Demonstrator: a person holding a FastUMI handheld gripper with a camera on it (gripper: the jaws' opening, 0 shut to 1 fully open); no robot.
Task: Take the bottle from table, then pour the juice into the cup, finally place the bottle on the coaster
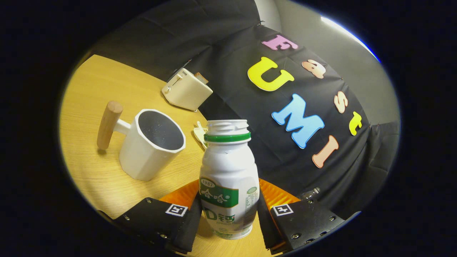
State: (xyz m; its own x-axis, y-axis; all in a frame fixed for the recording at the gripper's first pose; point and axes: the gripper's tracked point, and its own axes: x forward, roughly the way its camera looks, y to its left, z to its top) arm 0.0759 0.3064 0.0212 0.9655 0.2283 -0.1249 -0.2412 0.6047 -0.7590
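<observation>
A white plastic bottle (228,167) with a green neck ring and green label stands between my fingers, its mouth uncapped. My gripper (228,212) is shut on the bottle, with both pads pressing its lower sides. An orange ribbed coaster (178,196) lies on the table just behind the bottle's base, showing on either side of it. Beyond the left finger stands a white faceted cup (151,144) with a dark inside and a wooden handle (108,124) pointing away from the bottle. I cannot tell whether the bottle's base touches the table.
The wooden table (96,89) stretches out past the cup. A cream toaster (186,89) sits at its far edge against the black cloth wall. A small pale object (200,134) lies behind the bottle's neck, between cup and wall.
</observation>
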